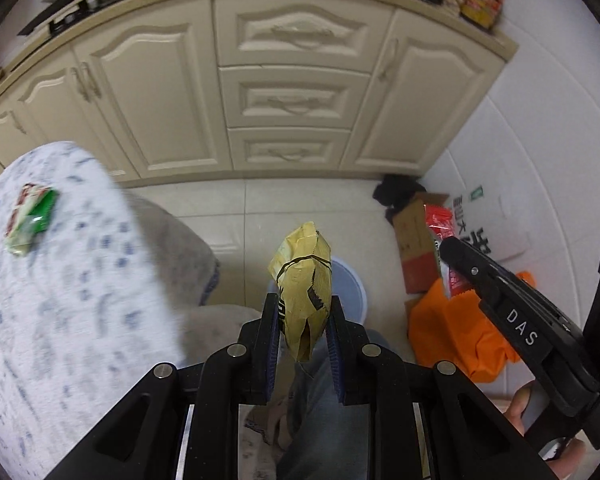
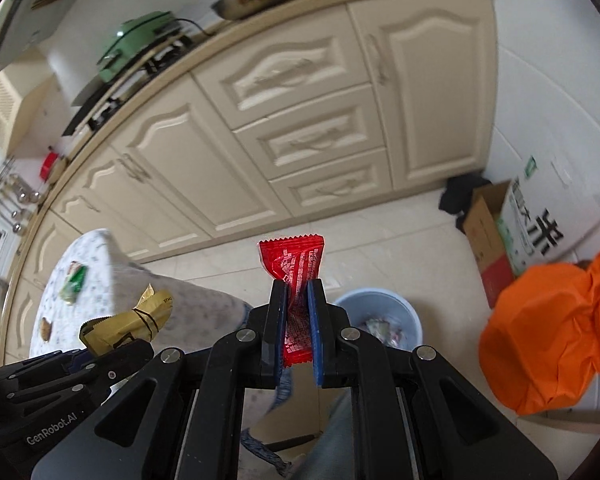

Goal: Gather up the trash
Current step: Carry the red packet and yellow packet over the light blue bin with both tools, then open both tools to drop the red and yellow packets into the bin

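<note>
My left gripper is shut on a crumpled yellow wrapper, held above the floor in front of a pale blue bin. My right gripper is shut on a red wrapper, which sticks up between its pads. The blue bin sits just right of the red wrapper and holds some trash. In the right wrist view the left gripper with its yellow wrapper shows at lower left. A green wrapper lies on the patterned tablecloth.
Cream kitchen cabinets run along the back. An orange bag, a brown cardboard box and a white printed box stand at the right by the wall. A person's jeans-clad leg is below the grippers.
</note>
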A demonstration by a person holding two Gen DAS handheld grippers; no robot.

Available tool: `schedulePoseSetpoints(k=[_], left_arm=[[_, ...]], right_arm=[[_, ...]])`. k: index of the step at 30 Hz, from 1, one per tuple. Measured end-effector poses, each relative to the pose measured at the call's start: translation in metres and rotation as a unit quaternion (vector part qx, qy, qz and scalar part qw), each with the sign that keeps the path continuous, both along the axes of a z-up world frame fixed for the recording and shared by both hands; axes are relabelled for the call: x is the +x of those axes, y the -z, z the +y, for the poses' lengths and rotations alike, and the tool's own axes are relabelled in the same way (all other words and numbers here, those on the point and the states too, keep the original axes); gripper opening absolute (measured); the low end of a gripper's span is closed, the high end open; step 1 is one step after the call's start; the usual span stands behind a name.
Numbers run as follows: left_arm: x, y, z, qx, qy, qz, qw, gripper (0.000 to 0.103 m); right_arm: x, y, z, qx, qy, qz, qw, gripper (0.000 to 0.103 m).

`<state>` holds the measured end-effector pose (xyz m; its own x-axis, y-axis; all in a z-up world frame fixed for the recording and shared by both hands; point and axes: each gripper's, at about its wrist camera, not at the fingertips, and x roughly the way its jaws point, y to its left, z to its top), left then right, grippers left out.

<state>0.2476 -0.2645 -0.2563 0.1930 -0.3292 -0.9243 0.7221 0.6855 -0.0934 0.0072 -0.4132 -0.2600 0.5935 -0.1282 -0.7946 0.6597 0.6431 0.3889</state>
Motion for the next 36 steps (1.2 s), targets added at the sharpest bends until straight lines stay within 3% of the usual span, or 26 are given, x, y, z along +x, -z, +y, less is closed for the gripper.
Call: schedulePoseSetpoints(k=[13, 17, 18, 20, 23, 30, 32, 33, 34, 35, 36], left_arm=[[-0.004, 0.048, -0.078, 0.052, 0.025, 0.005, 0.9983, 0.018], [-0.003, 0.061, -0.092, 0.062, 0.029, 0.009, 0.9976, 0.018], [-0.003, 0.064, -0.095, 0.064, 0.029, 0.009, 0.9975, 0.018], [-0.002, 0.068, -0.098, 0.068, 0.029, 0.008, 0.9972, 0.018], [0.0, 0.074, -0.102, 0.072, 0.029, 0.011, 0.9969, 0.018], [0.003, 0.081, -0.107, 0.079, 0.033, 0.015, 0.9962, 0.018], [-0.002, 0.081, -0.11, 0.081, 0.044, -0.001, 0.9958, 0.024], [-0.006, 0.08, -0.112, 0.089, 0.051, -0.02, 0.9946, 0.042], [-0.01, 0.079, -0.112, 0.094, 0.052, -0.035, 0.9936, 0.073], [-0.014, 0.075, -0.11, 0.091, 0.053, -0.05, 0.9932, 0.083], [-0.017, 0.073, -0.109, 0.082, 0.053, -0.06, 0.9935, 0.088]], right_arm=[[-0.017, 0.048, -0.035, 0.047, 0.016, 0.027, 0.998, 0.011], [-0.012, 0.056, -0.036, 0.051, -0.002, 0.037, 0.998, 0.017], [-0.011, 0.057, -0.035, 0.047, 0.0, 0.044, 0.998, 0.02], [-0.012, 0.056, -0.036, 0.037, 0.005, 0.048, 0.998, 0.052], [-0.017, 0.051, -0.039, 0.026, 0.024, 0.035, 0.999, 0.076], [-0.026, 0.055, -0.053, 0.033, 0.047, 0.05, 0.997, 0.077], [-0.03, 0.058, -0.055, 0.039, 0.052, 0.049, 0.997, 0.077], [-0.032, 0.059, -0.056, 0.042, 0.053, 0.046, 0.997, 0.077], [-0.033, 0.059, -0.056, 0.045, 0.051, 0.044, 0.997, 0.077], [-0.034, 0.06, -0.056, 0.046, 0.051, 0.046, 0.997, 0.077], [-0.035, 0.061, -0.056, 0.045, 0.053, 0.049, 0.996, 0.077]])
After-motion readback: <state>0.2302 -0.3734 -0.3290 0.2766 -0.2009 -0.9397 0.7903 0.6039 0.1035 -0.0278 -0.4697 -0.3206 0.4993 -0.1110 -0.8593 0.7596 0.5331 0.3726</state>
